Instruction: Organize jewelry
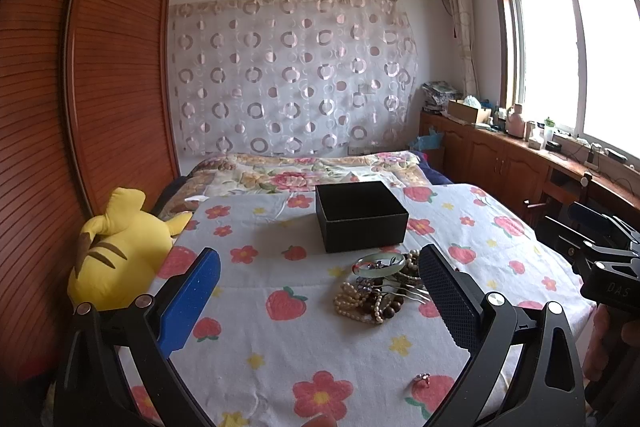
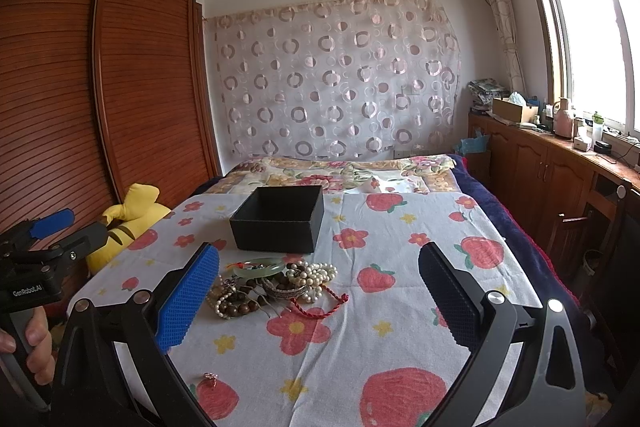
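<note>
— How far along are they with the jewelry?

— Barely started, I'd judge. Take the black box (image 2: 279, 219) as the marker: it sits open on the strawberry-print cloth (image 2: 400, 307), and what I can see of its inside looks bare, though the near wall hides the bottom, so I can't swear nothing is in it.

— And the jewelry itself?

— All outside the box. The heap (image 2: 272, 287) lies just in front of it on the near side, tangled together: a pale green bangle (image 2: 258, 268) closest to the box, white pearl strands (image 2: 314, 275) beside that, brown wooden beads (image 2: 240, 305) and a red cord (image 2: 320, 307) on the nearer edge. One small ring-like piece (image 1: 422, 380) lies on its own, well apart from the box, nearest the person.

— The claws?

— The left gripper (image 1: 320, 291) is spread wide with nothing between its fingers, hovering short of the heap. The right gripper (image 2: 320, 287) is released too, fingers either side of the heap but above it, touching nothing.

— So everything is left?

— By my reckoning, yes: every piece has yet to go into the box, the stray one included.
</note>
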Demonstrator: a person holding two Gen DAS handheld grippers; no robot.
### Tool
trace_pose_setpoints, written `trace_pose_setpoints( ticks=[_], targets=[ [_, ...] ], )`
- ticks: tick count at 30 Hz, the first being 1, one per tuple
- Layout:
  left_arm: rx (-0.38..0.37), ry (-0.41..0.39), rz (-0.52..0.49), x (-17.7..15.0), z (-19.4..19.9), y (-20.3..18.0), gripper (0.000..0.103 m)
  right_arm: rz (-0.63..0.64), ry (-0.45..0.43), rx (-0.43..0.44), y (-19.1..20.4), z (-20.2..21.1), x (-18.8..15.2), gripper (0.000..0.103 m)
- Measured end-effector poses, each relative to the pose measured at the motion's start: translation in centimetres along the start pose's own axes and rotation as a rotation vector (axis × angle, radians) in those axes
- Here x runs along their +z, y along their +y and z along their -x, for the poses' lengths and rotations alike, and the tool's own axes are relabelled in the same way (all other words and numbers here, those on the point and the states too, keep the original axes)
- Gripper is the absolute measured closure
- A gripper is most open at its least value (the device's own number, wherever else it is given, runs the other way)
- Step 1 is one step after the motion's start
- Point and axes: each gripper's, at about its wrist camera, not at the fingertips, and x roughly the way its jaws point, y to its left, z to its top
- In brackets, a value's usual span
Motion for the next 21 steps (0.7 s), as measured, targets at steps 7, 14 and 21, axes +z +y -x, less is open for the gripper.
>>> trace_pose_setpoints(
  ticks=[7, 14, 21],
  targets=[
    [0.000, -0.002, 0.000, 0.00, 0.02, -0.01, 0.007, 0.000, -0.001, 0.001, 0.01, 0.01, 0.00, 0.002],
    [-0.001, -0.002, 0.000, -0.02, 0.04, 0.03, 0.007, -0.001, -0.001, 0.001, -0.08, 0.16, 0.05, 0.002],
    [-0.001, -0.003, -0.001, -0.03, 0.08, -0.02, 0.007, -0.002, -0.002, 0.002, -0.18, 0.29, 0.07, 0.002]
  ],
)
